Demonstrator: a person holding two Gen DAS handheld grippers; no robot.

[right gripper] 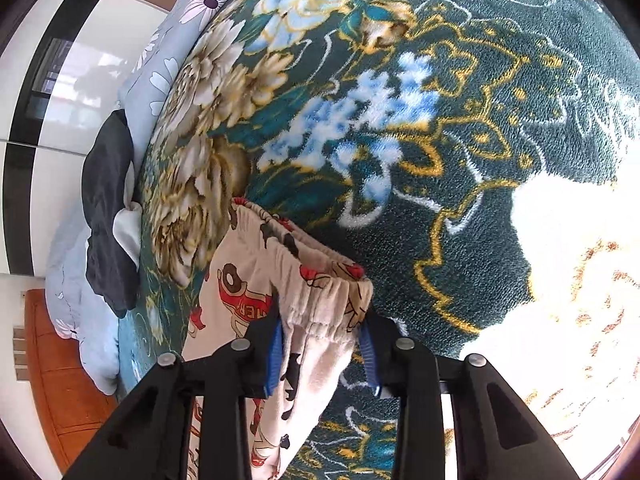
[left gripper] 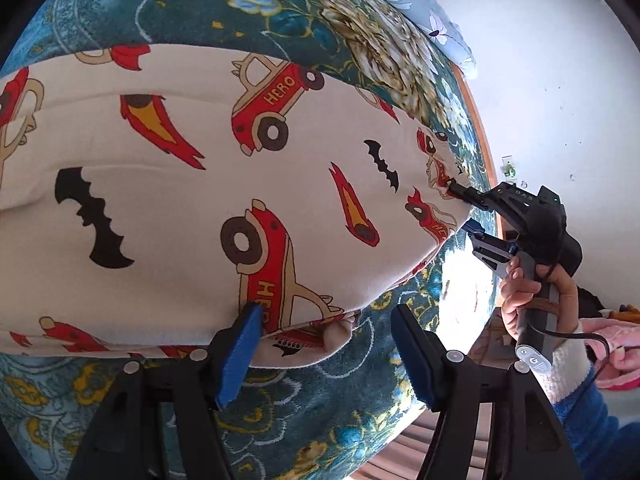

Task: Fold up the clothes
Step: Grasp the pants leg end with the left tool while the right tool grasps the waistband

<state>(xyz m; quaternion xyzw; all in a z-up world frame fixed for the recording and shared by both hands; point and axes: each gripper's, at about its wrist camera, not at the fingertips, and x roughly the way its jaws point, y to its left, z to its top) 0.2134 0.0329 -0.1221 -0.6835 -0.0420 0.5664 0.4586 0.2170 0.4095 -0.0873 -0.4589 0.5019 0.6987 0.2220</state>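
White children's pants [left gripper: 200, 200] printed with red cars, flames and black bats lie flat on a teal floral blanket [left gripper: 320, 420]. My left gripper [left gripper: 326, 356] stands open over the pants' near edge, one blue pad [left gripper: 240, 356] above the cloth and the other above the blanket. At the far right, a hand [left gripper: 532, 300] holds my right gripper [left gripper: 464, 208] at the pants' end. In the right wrist view the gathered elastic waistband [right gripper: 320, 300] fills the gap between the blue pads, and my right gripper [right gripper: 320, 354] is shut on it.
A pale blue flowered quilt [right gripper: 168, 60] runs along the blanket's far side with a dark garment [right gripper: 108, 208] heaped on it. A pink garment [left gripper: 616, 348] lies off the bed at right. Bright sunlight falls on part of the blanket [right gripper: 560, 280]. A wooden bed frame [right gripper: 52, 360] shows below.
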